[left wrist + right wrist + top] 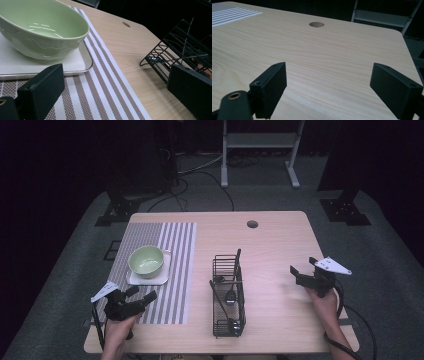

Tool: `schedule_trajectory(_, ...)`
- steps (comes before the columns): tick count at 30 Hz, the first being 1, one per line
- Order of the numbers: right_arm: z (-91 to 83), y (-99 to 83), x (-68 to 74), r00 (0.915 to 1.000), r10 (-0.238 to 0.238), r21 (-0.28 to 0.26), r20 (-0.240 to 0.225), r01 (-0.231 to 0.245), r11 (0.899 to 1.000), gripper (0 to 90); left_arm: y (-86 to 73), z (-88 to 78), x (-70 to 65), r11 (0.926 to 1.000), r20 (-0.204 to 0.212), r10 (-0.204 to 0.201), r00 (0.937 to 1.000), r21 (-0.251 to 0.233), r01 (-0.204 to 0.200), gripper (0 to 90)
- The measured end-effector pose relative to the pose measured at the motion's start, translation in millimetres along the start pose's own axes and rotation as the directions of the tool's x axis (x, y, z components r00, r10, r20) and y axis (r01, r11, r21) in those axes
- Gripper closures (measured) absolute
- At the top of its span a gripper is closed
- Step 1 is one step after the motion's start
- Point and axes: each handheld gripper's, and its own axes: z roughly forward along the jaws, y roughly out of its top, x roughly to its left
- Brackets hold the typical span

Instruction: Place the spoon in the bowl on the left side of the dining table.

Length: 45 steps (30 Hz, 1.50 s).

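A: The fingers (42, 90) of the left gripper (141, 296) are spread wide with nothing between them, and those of the right gripper (301, 271) are parted just as wide over bare wood.

B: Where is the work to be found?

A: A black wire caddy (229, 295) stands at the middle of the table (280, 245), between the two grippers, with dark utensils (230, 296) propped inside it. A green bowl (146, 260) rests on a white square plate (131, 278), which lies on a striped placemat (170, 270) at the left. The left gripper is held over the near end of that placemat, just short of the plate.

B: How is the step best done?

A: A reach into the caddy is judged likely. One utensil handle should be singled out, approached from above so the wire walls are not caught, and pinched well up its length. The caddy looks light, so a straight lift is advised, lest it be dragged or tipped.

B: And the surroundings?

A: The table is of pale wood grain with a round cable hole (252, 224) near its far edge. Grey carpet is seen beneath, with a white metal frame (260, 150) and dark stands behind; the room is dim.
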Motion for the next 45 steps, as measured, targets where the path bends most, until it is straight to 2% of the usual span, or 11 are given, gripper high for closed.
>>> schedule_trajectory(5,-0.2,-0.1,-1.2,0.9999,0.010,-0.003,-0.002,-0.010,1.000,12.9,0.3,0.2,-1.0,1.0000,-0.010,0.005,0.9999,0.003,-0.005,0.6)
schedule_trajectory(9,-0.6,-0.3,-0.5,1.0000,0.004,-0.006,0.000,-0.004,1.000,12.8,1.0,0.3,-3.3,0.9999,-0.014,0.015,0.9998,0.004,-0.015,0.7)
schedule_trajectory(12,-0.5,-0.2,-0.2,1.0000,0.000,-0.006,0.004,0.000,1.000,12.8,0.9,0.5,-4.3,0.9992,-0.016,0.038,0.9992,0.017,-0.038,0.7)
schedule_trajectory(16,-0.4,-0.2,0.4,1.0000,-0.006,-0.005,0.005,0.006,1.000,12.8,1.4,-0.5,-4.3,0.9991,-0.014,0.039,0.9991,0.013,-0.039,0.7)
schedule_trajectory(23,-0.5,-0.2,1.1,0.9999,-0.011,-0.002,0.005,0.011,1.000,12.8,1.6,3.4,-11.5,0.9980,0.009,0.058,0.9983,0.023,-0.059,0.8)
schedule_trajectory(27,-0.4,-0.2,1.2,0.9999,-0.011,-0.001,0.004,0.011,1.000,12.8,1.8,5.5,-16.7,0.9974,0.034,0.070,0.9970,0.015,-0.070,0.8)
schedule_trajectory(33,0.1,0.1,1.4,0.9999,-0.014,0.006,0.004,0.014,1.000,12.8,2.7,7.0,-23.7,0.9962,0.052,0.086,0.9950,0.014,-0.086,0.8)
schedule_trajectory(36,0.0,0.0,1.1,0.9999,-0.014,0.004,0.001,0.014,1.000,12.8,3.8,8.6,-28.9,0.9925,0.056,0.119,0.9913,0.022,-0.120,0.8)
schedule_trajectory(45,-0.2,-0.1,0.7,0.9999,-0.011,0.001,-0.006,0.011,1.000,12.8,2.4,15.8,-38.8,0.9883,0.086,0.142,0.9861,0.044,-0.146,1.5)
